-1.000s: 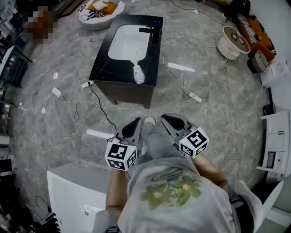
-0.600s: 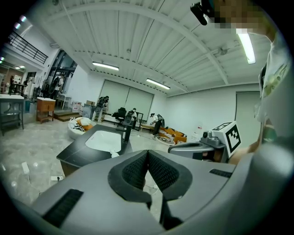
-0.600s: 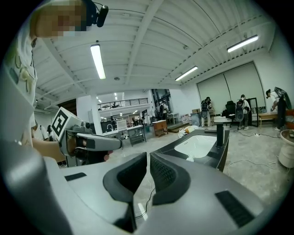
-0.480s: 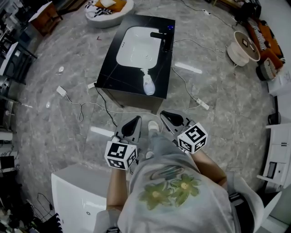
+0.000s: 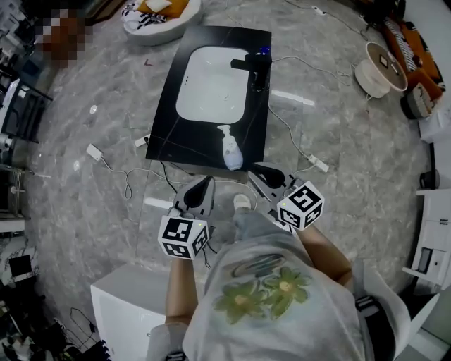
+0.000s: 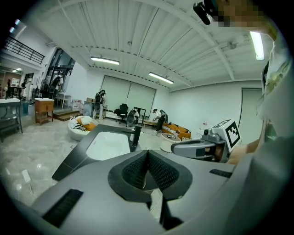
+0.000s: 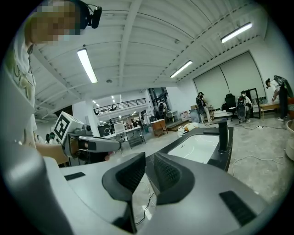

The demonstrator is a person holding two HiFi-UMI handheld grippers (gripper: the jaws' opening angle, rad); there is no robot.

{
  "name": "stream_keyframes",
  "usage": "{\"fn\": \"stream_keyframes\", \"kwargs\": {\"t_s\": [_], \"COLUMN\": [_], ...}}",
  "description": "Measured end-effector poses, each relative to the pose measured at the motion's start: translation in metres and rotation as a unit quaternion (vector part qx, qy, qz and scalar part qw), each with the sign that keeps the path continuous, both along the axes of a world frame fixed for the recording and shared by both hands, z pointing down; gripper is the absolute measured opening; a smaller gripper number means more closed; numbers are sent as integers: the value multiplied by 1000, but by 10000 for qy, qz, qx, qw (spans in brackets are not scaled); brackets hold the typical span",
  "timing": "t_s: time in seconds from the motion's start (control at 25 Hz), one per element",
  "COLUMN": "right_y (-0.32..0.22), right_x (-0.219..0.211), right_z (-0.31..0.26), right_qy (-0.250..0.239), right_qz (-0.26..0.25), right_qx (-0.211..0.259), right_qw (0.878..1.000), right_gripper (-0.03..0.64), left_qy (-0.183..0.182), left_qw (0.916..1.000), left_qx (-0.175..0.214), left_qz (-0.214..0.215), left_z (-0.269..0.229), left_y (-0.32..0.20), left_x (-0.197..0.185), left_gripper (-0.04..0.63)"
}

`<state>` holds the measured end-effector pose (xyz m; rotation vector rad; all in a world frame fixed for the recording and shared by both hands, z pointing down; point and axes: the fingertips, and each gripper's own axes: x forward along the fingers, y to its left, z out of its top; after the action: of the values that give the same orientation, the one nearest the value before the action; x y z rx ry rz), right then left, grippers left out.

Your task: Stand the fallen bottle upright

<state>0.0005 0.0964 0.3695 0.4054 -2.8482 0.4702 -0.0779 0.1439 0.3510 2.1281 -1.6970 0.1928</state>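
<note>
A white bottle point(image 5: 230, 148) lies on its side on the black counter point(image 5: 163, 130), at the near end of the white sink basin point(image 5: 211, 84). A black faucet point(image 5: 255, 69) stands at the basin's right edge. My left gripper point(image 5: 204, 182) is held just short of the counter's near edge, left of the bottle, shut and empty. At the near right corner my right gripper point(image 5: 258, 169) is also shut on nothing. The left gripper view shows shut jaws point(image 6: 147, 153), basin point(image 6: 108, 144) and faucet point(image 6: 134, 136). The right gripper view shows its jaws point(image 7: 149, 158) and the basin point(image 7: 197, 149). Neither shows the bottle.
Cables and white power strips point(image 5: 93, 151) trail over the marble floor around the counter. A white tub point(image 5: 127, 310) stands at the lower left, a round white cushion point(image 5: 158, 14) beyond the counter, a cable reel point(image 5: 384, 67) at the right. The person's shoe point(image 5: 242, 202) is between the grippers.
Both grippers and the person have moved forward, so the counter and the lying bottle are now much nearer to the gripper tips. The bottle has not moved on the counter.
</note>
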Motion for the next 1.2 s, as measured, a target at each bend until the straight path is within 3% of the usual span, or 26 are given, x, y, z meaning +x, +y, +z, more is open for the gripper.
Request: {"fn": "stream_keyframes", "kwargs": {"t_s": [0.32, 0.6, 0.96, 1.2], "right_y": [-57, -81, -105, -121], "right_x": [-18, -34, -48, -66], "right_z": [17, 28, 58, 81], "right_qy": [167, 119, 374, 666], "right_qz": [-166, -316, -187, 33], "right_qx": [-400, -813, -1080, -1295], "right_qw": [9989, 9961, 9933, 9893], "right_gripper": [52, 125, 169, 183], "left_qy": [13, -143, -141, -97], "left_qw": [9998, 9994, 9983, 9949], "left_qx": [-177, -222, -561, -875], "left_qz": [-114, -202, 67, 496], "left_z": [9, 17, 46, 69], "left_y": [-64, -111, -142, -167], "left_x": [-27, -37, -42, -53], "left_gripper": [18, 18, 20, 21]}}
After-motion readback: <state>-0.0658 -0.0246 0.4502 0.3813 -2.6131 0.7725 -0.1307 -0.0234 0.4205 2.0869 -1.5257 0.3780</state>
